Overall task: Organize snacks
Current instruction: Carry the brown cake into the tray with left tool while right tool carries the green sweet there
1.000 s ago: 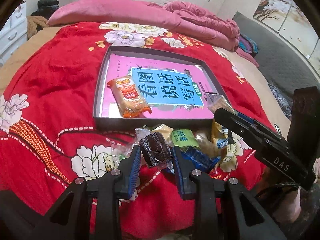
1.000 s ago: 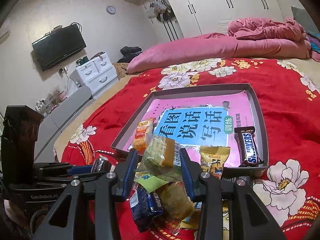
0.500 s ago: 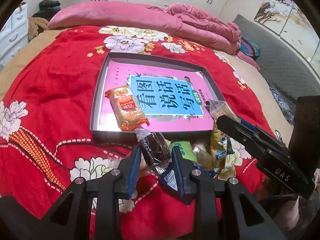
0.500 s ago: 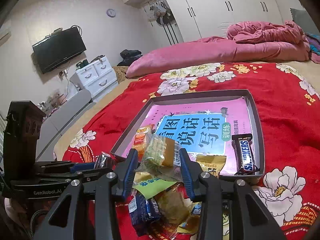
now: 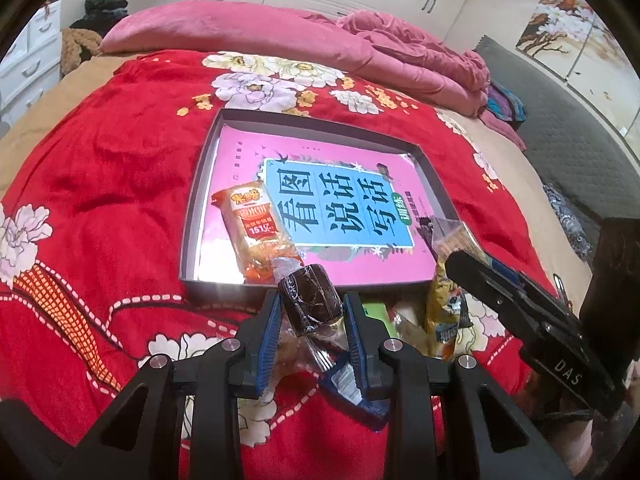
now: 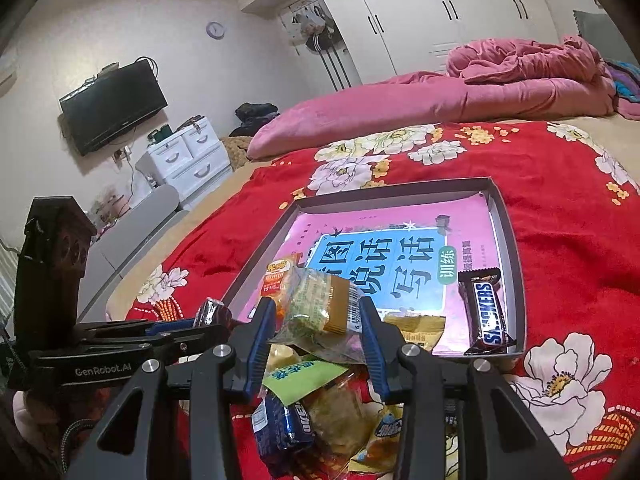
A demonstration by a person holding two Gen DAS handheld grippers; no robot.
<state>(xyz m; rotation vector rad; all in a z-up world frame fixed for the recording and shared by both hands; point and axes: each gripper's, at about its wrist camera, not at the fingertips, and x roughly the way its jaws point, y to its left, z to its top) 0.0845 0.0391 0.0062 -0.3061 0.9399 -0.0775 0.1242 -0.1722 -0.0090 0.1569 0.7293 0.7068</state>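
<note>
Just short of the tray's (image 5: 188, 240) near wall, the left gripper (image 5: 310, 320) is clamped on a dark round cake (image 5: 312, 300) in clear wrap, held above the red blanket (image 5: 100, 208); the tray floor lies straight ahead of its fingers, beyond that wall, with the orange packet (image 5: 252, 236) already inside near the left corner. Beside it, toward the tray's right corner, the right gripper (image 6: 316, 320) is clamped on a green biscuit pack (image 6: 320, 304), whose long side runs across the jaws. It looks about as near to the tray; the chocolate bar (image 6: 486, 312) lies lengthwise by the right wall. The loose snack pile (image 6: 312, 412) sits outside the near wall
</note>
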